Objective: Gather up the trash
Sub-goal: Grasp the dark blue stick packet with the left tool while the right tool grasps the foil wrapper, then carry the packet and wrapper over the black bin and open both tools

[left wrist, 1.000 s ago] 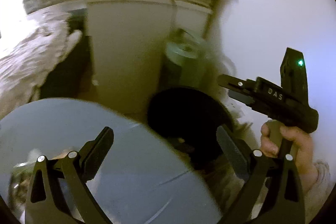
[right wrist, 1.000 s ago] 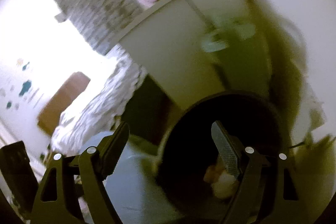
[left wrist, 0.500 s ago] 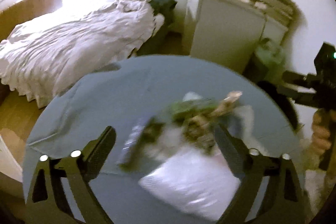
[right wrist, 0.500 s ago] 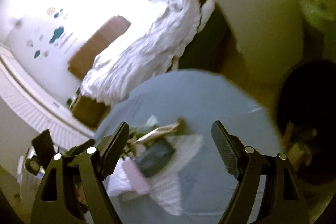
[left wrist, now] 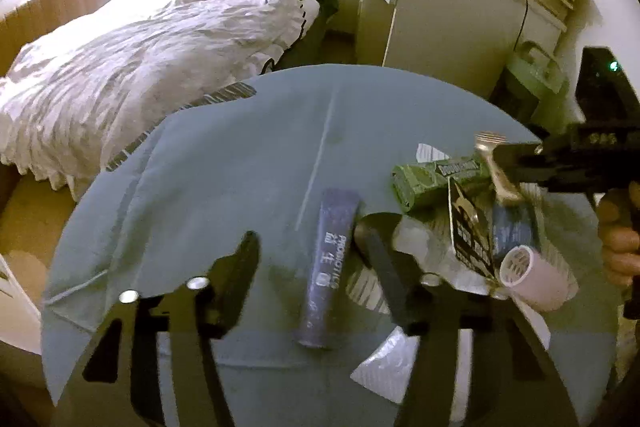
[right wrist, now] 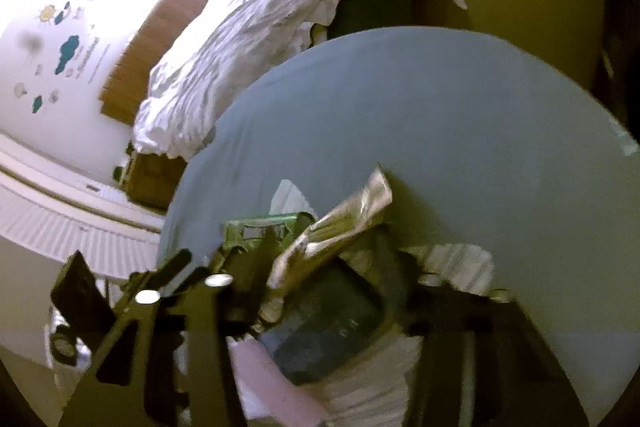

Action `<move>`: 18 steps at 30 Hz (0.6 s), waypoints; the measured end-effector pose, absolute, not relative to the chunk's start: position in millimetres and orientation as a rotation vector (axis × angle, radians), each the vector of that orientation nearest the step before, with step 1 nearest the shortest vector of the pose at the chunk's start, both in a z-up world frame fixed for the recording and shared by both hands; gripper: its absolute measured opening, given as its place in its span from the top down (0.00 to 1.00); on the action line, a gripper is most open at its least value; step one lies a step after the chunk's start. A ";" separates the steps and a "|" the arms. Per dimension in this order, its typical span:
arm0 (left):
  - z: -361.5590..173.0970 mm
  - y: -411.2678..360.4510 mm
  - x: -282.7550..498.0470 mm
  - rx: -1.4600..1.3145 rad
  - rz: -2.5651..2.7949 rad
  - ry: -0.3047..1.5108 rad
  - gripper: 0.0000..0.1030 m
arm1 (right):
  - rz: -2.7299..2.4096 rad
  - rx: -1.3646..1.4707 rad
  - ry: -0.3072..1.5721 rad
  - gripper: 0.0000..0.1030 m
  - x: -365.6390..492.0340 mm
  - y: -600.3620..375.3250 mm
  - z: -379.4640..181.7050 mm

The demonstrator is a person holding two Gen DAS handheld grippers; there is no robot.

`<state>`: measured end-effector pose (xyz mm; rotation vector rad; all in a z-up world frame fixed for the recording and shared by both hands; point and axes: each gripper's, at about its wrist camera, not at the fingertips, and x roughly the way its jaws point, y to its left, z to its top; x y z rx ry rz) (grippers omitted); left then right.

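A pile of trash lies on the round table with a blue-grey cloth (left wrist: 248, 147). A long purple tube (left wrist: 330, 263) lies between the fingers of my open left gripper (left wrist: 312, 255). To its right are a green wrapper (left wrist: 436, 179), a gold wrapper (left wrist: 496, 167), a black printed packet (left wrist: 470, 231), a pink roll (left wrist: 532, 279) and white plastic (left wrist: 396, 367). My right gripper (right wrist: 332, 259) is open, low over the pile, its fingers on either side of the gold wrapper (right wrist: 344, 223) and a dark packet (right wrist: 328, 319). It also shows in the left wrist view (left wrist: 568, 159).
A bed with a rumpled white duvet (left wrist: 140, 67) stands beyond the table. A pale cabinet (left wrist: 444, 23) topped with books and toys stands at the back right, with a green object (left wrist: 536, 75) beside it. A radiator (right wrist: 60, 227) lines the wall at left.
Both grippers swung away from the black bin to the table and came down over the trash pile. The left gripper now straddles the purple tube; the right is low over the wrappers.
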<state>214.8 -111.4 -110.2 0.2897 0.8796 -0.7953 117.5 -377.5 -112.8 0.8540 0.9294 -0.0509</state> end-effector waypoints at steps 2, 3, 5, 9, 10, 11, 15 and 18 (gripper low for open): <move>-114.2 -106.9 216.3 0.278 -0.781 0.878 0.70 | -0.046 0.848 0.929 0.82 121.6 -376.4 -113.4; -113.5 -105.6 216.0 0.268 -0.780 0.875 0.72 | -0.042 0.838 0.921 0.85 122.2 -374.8 -112.5; -113.2 -98.8 219.5 0.236 -0.770 0.886 0.81 | -0.042 0.824 0.897 0.89 120.3 -372.9 -109.2; -113.8 -92.1 223.7 0.205 -0.766 0.899 0.82 | -0.036 0.784 0.842 0.91 112.0 -370.3 -97.8; -112.1 -89.4 221.4 0.195 -0.764 0.896 0.82 | -0.035 0.764 0.828 0.91 108.6 -369.0 -92.8; -110.8 -87.8 219.7 0.182 -0.766 0.893 0.82 | -0.034 0.746 0.812 0.91 104.7 -368.7 -87.5; -87.8 -84.1 206.1 0.133 -0.775 0.838 0.82 | -0.051 0.655 0.733 0.91 88.5 -367.0 -61.0; -65.2 -91.8 191.9 0.117 -0.809 0.787 0.82 | -0.086 0.588 0.659 0.91 66.7 -372.1 -40.2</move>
